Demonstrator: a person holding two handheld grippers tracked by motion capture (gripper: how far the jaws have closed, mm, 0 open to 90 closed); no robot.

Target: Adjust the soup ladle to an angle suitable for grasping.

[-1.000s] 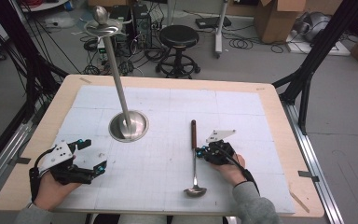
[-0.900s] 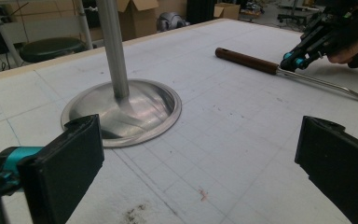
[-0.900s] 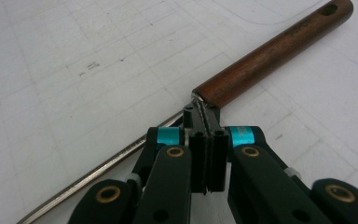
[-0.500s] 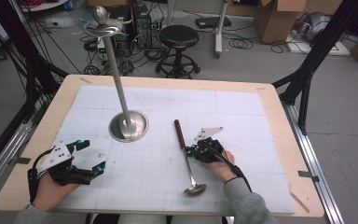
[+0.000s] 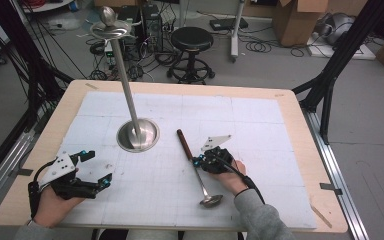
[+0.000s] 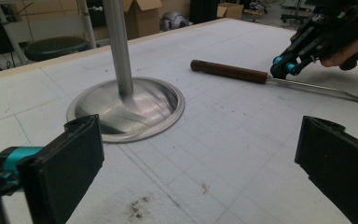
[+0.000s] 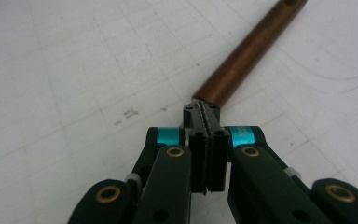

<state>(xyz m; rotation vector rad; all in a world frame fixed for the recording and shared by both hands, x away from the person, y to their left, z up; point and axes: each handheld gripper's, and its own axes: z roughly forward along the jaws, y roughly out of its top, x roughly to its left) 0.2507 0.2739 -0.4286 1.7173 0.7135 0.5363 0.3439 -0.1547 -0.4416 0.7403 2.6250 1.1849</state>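
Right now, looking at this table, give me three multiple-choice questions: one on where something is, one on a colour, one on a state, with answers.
1. Where does the ladle's bowl lie?
A. at the table's near edge, by the person's right sleeve
B. inside the stand's round base
C. on the stool

2. What colour is the ladle's handle?
A. green
B. reddish brown
C. white

3. How do the right hand-held gripper's jaws stand?
A. wide open above the table
B. shut on the ladle's thin metal shaft
C. shut on the stand's pole

Answers: 1 A, the high view shows the bowl beside the sleeve. 2 B, the right gripper view shows brown wood. 3 B, its jaws meet just behind the handle.
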